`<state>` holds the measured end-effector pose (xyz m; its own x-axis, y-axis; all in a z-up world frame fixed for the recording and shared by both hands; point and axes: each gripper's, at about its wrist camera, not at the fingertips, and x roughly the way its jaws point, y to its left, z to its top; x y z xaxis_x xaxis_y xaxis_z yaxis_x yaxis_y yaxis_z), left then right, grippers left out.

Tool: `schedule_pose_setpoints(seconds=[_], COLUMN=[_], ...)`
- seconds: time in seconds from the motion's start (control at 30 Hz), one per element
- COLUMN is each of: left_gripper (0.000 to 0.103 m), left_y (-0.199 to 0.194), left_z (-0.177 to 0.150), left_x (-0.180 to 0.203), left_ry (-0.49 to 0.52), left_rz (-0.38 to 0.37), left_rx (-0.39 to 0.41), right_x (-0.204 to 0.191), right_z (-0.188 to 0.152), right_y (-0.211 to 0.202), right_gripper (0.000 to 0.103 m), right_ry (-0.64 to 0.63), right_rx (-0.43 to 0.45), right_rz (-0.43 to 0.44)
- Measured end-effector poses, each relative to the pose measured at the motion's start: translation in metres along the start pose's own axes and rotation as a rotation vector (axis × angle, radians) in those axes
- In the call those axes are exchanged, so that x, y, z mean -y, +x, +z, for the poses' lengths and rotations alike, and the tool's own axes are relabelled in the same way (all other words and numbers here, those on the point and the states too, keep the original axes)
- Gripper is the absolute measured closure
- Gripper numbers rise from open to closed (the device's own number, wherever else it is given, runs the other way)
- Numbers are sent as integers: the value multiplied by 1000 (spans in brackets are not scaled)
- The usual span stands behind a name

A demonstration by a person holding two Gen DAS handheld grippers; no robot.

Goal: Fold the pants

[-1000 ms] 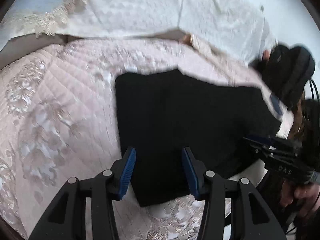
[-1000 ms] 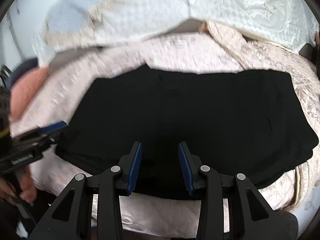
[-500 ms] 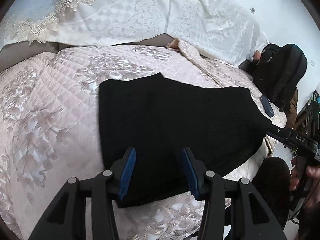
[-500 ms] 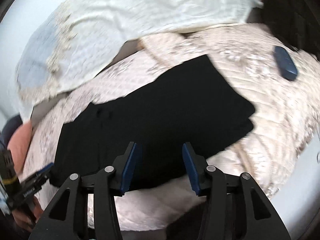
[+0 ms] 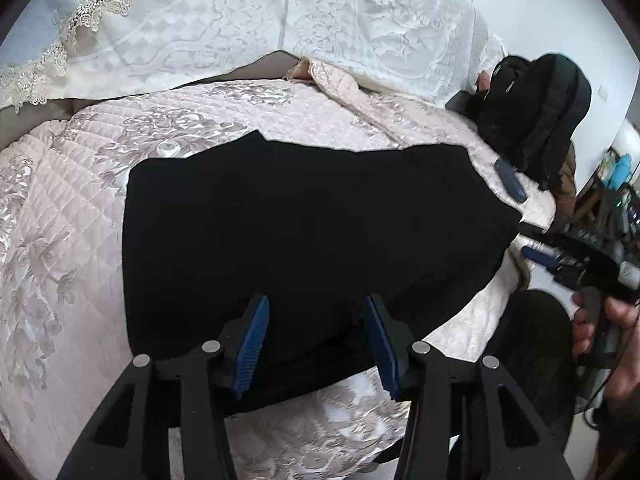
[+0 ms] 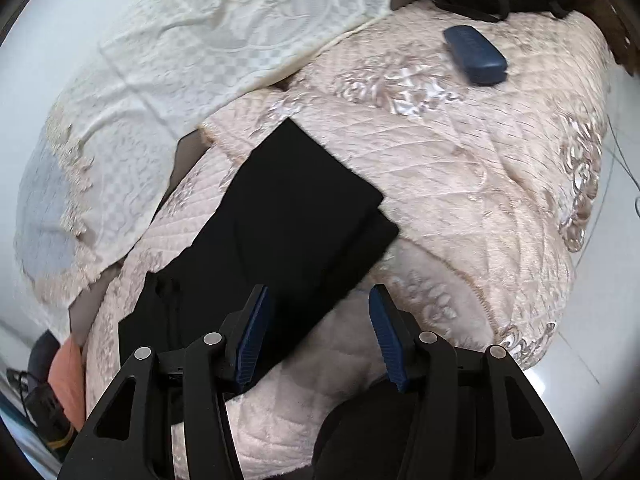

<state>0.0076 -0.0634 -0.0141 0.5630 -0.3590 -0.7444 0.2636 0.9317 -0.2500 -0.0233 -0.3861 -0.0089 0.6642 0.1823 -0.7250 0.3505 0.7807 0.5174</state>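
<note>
Folded black pants (image 5: 304,232) lie flat on a pink quilted bedspread (image 5: 68,208). My left gripper (image 5: 316,336) hovers open above their near edge, nothing between its blue pads. In the right wrist view the pants (image 6: 288,216) run diagonally, two layers showing at their right end. My right gripper (image 6: 318,334) hangs over that end's near corner, its jaws opening and empty. It also shows in the left wrist view as the right gripper (image 5: 560,248), held by a hand (image 5: 608,328) past the pants' right end.
A dark blue case (image 6: 474,54) lies on the bedspread to the right of the pants. A black backpack (image 5: 536,108) leans at the bed's far right. White lace-trimmed pillows (image 5: 240,20) line the back. The bed's edge and pale floor (image 6: 592,352) are at right.
My right gripper swung to the pants' right end, rolled, and widened its jaws. My left gripper drew back a little, so more of the pants shows.
</note>
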Motion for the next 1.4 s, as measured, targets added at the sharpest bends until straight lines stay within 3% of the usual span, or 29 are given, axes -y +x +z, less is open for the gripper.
schedule_pose_setpoints(seconds=[0.23, 0.5, 0.6, 0.73, 0.8, 0.9, 1.0, 1.27, 1.4], left_gripper=[52, 52, 52, 52, 52, 52, 52, 52, 52], left_y=[2, 4, 4, 5, 4, 3, 0, -11, -16], left_z=[0, -1, -1, 0, 0, -1, -2, -7, -8], left_x=[0, -2, -4, -5, -6, -7, -10, -28, -40], left_ry=[0, -3, -7, -13, -17, -26, -34, -87, -119], left_rz=[16, 33, 31, 34, 30, 30, 33, 53, 67], left_rx=[-5, -10, -9, -10, -7, -5, -1, 18, 30], right_x=[25, 30, 20, 27, 31, 22, 12, -23, -60], right_z=[18, 29, 27, 28, 32, 37, 37, 45, 48], right_y=[18, 25, 12, 32, 33, 36, 33, 12, 3], right_gripper=[51, 44, 44, 45, 45, 45, 79, 82, 82], right_ry=[166, 260, 220, 256, 306, 265, 218, 86, -15], right_rx=[-47, -24, 39, -28, -21, -23, -20, 25, 29], right_rz=[68, 106, 145, 109, 123, 73, 70, 147, 213])
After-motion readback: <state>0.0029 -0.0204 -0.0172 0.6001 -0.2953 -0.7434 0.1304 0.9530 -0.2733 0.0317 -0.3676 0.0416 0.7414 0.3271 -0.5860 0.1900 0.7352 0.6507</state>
